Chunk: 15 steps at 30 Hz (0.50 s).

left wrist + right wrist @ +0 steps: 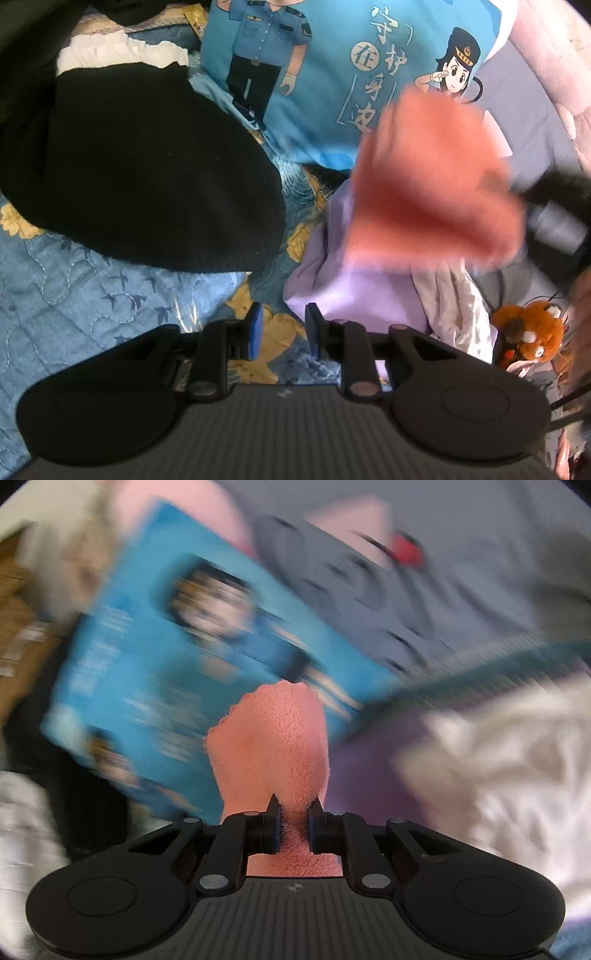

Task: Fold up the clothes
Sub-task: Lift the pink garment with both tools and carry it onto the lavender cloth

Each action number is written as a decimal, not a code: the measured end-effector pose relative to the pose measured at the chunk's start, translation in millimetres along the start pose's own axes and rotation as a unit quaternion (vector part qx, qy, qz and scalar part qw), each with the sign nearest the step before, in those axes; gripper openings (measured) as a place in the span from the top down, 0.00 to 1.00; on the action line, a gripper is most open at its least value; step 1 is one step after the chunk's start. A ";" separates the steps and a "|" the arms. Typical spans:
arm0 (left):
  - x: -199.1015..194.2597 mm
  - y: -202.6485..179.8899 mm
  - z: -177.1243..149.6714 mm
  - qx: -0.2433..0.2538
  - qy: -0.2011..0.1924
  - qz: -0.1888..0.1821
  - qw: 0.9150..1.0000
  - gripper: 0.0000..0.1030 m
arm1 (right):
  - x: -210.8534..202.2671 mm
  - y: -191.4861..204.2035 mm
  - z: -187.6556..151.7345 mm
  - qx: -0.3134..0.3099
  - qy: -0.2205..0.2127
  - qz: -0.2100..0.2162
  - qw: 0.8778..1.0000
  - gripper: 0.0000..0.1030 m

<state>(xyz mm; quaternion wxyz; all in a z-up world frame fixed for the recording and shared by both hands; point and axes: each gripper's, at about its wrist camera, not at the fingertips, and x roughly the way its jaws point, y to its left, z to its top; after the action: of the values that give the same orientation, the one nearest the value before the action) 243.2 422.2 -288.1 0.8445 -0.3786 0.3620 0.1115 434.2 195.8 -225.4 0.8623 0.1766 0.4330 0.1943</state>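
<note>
Right tongs (pixel 293 818) pinching a coral-pink fuzzy cloth (pixel 269 746); the fabric bunches between the two pads and fans out ahead of them, lifted clear of what lies beneath. Background in the right wrist view is badly smeared.

Left tongs (pixel 282 332) spread a little, nothing between the pads; they hang over a blue quilted bedspread (pixel 74 280) with yellow flowers.

Seen from the left wrist, the same pink cloth (pixel 436 177) shows blurred in the air, above a lilac garment (pixel 343 288) crumpled on the bedspread, with pale whitish fabric (pixel 458 306) just beside it.

A black knit garment (pixel 140 166) lies spread on the bedspread to the left, a white ruffled piece (pixel 122 53) at its far edge. Beyond, a blue cushion (pixel 332 74) printed with cartoon uniformed figures, touching the lilac heap's far side. An orange plush toy (pixel 532 332) sits at the right, near the whitish fabric.
</note>
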 end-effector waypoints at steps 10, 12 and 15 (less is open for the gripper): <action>8.8 -30.1 -6.1 0.050 0.024 -0.026 0.998 0.73 | 17.1 -39.2 -30.2 -0.033 0.012 -0.079 0.996 0.86; 10.6 -34.7 -6.8 0.057 0.033 -0.034 0.997 0.72 | 19.9 -35.2 -28.7 -0.052 0.015 -0.089 0.995 0.84; 10.7 -41.0 -6.8 0.066 0.039 -0.038 0.996 0.70 | 22.5 -35.1 -26.4 -0.078 0.021 -0.086 0.993 0.82</action>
<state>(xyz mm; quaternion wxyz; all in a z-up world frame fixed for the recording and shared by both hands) 266.2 388.2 -275.7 0.8567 -0.3391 0.3865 0.0403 431.5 180.1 -272.1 0.8778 0.0671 0.4479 0.1558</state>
